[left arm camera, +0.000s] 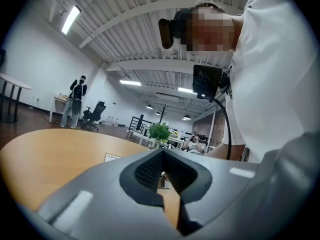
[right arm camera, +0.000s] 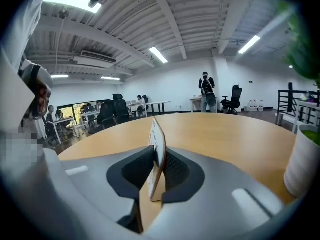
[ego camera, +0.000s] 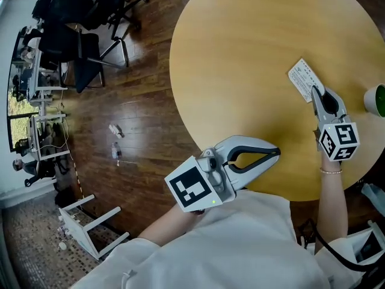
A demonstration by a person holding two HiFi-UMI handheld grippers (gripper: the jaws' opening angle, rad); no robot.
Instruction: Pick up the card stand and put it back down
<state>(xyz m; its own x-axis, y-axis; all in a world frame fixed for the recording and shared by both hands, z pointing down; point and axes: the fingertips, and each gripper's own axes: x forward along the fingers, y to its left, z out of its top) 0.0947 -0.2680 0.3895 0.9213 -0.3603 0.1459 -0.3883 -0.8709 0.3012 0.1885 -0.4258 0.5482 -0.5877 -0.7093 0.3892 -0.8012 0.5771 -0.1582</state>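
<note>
**A:** What does the right gripper view give that the head view does not?

**B:** It shows the grip. The right hand-held gripper (right arm camera: 159, 158) is clamped on the card stand (right arm camera: 158, 136). The thin flat card leans between the two dark ribbed pads. It has a white printed face and a brownish edge. I cannot tell if its foot touches the wood.

**A:** And from the head view?

**B:** It shows the place. The card stand is over the right part of the round counter (ego camera: 240, 65), which is smooth, pale yellow wood. A white pot (ego camera: 375, 100) with a green inside stands near it at the edge, apart from the card.

**A:** And the other hand?

**B:** The left hand-held gripper (ego camera: 277, 153) is at the near rim of the counter, well apart from the card. Its own view shows the pad tips together with nothing between them. The shells are smooth grey plastic and curved.
</note>
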